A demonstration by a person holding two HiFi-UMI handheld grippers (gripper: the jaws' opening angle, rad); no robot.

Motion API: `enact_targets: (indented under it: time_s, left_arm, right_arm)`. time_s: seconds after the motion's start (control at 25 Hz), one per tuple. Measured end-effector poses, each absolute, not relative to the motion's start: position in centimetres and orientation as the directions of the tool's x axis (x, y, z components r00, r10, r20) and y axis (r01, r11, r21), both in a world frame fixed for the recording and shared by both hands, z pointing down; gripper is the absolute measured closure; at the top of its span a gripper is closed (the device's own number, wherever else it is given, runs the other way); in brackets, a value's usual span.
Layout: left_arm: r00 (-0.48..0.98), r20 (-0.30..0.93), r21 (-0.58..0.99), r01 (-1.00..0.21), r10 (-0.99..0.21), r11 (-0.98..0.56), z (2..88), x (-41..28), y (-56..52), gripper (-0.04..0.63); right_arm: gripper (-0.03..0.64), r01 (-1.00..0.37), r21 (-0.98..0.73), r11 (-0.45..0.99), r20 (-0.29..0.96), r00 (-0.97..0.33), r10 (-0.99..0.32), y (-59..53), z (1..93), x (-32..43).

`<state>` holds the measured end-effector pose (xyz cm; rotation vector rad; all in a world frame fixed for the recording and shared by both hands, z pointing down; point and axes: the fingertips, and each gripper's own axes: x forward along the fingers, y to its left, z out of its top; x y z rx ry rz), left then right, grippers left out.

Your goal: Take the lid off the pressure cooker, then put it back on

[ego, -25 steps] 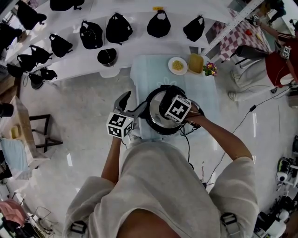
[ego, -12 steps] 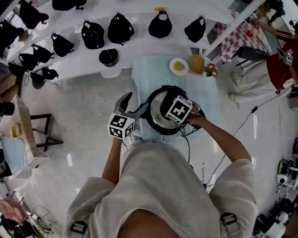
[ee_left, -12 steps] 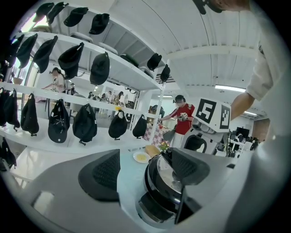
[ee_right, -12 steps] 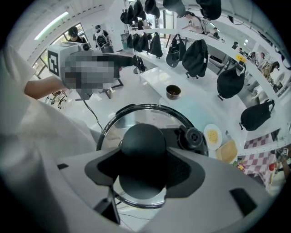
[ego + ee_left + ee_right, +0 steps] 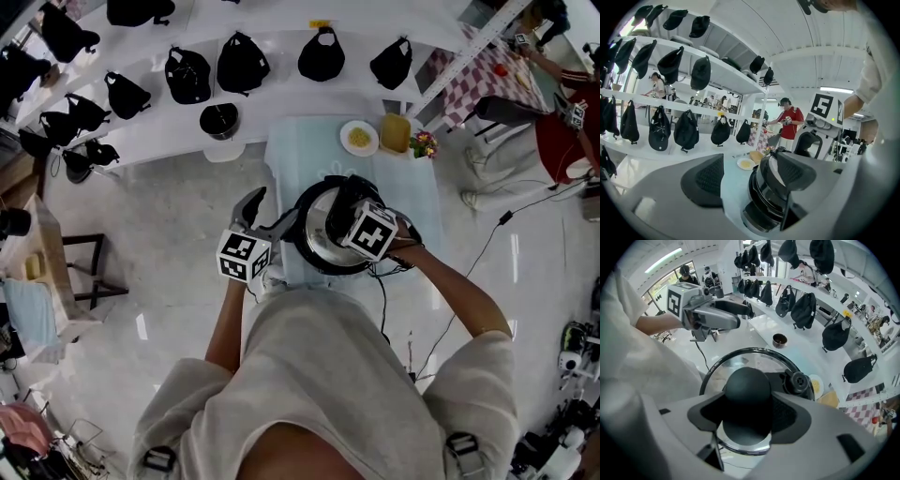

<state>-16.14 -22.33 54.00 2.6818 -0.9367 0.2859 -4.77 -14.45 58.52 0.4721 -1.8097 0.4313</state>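
1. In the head view the pressure cooker (image 5: pixel 311 248) is largely covered by the right gripper (image 5: pixel 750 416) and its marker cube. It stands on the pale blue table (image 5: pixel 291 141), at the end nearest the person.
2. In the right gripper view the near rim of the lid (image 5: pixel 717 371) is hidden behind the jaws, which are clamped on its black knob (image 5: pixel 749 385).
3. The left gripper (image 5: pixel 752 176) is held just beside the cooker with its jaws wide apart and nothing pressed between them. Whether its right jaw touches the pot cannot be made out.
4. From that side the lid appears slanted over the pot.
5. Counted: one cooker, one lid, two grippers, one plate (image 5: pixel 359 137) and four black bags (image 5: pixel 242 61) in the row behind the table — further bags are cut off at the left edge.
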Motion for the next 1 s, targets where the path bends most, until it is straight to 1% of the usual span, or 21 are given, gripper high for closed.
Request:
enact_targets:
  time_s: [0.2, 0.36, 0.52, 0.72, 1.0]
  left_arm:
    - [0.796, 0.27, 0.196, -0.596, -0.541, -0.779, 53.7, -14.5, -22.2, 0.256]
    - [0.838, 0.261, 0.194, -0.533, -0.48, -0.824, 53.3, -11.1, -21.4, 0.256]
    - [0.881, 0.253, 0.192, -0.451, -0.4, -0.872, 53.2, -6.7, -20.2, 0.256]
    - [0.921, 0.254, 0.196, -0.347, -0.295, -0.917, 53.3, -1.2, -18.0, 0.256]
    - [0.956, 0.249, 0.197, -0.208, -0.156, -0.958, 52.9, 5.5, -14.0, 0.256]
  right_arm:
    - [0.347, -0.579, -0.062, 0.813, 0.955, -0.27, -0.12, -13.1, 57.4, -2.5]
    - [0.347, -0.657, -0.047, 0.753, 0.95, -0.262, -0.169, -12.0, 56.3, 1.1]
    - [0.347, -0.745, -0.045, 0.665, 0.95, -0.237, -0.202, -10.3, 55.3, 6.2]
    - [0.347, -0.843, -0.016, 0.538, 0.955, -0.172, -0.241, -6.5, 54.3, 13.4]
    - [0.347, -0.928, 0.0, 0.373, 0.964, -0.099, -0.246, 0.3, 54.1, 20.7]
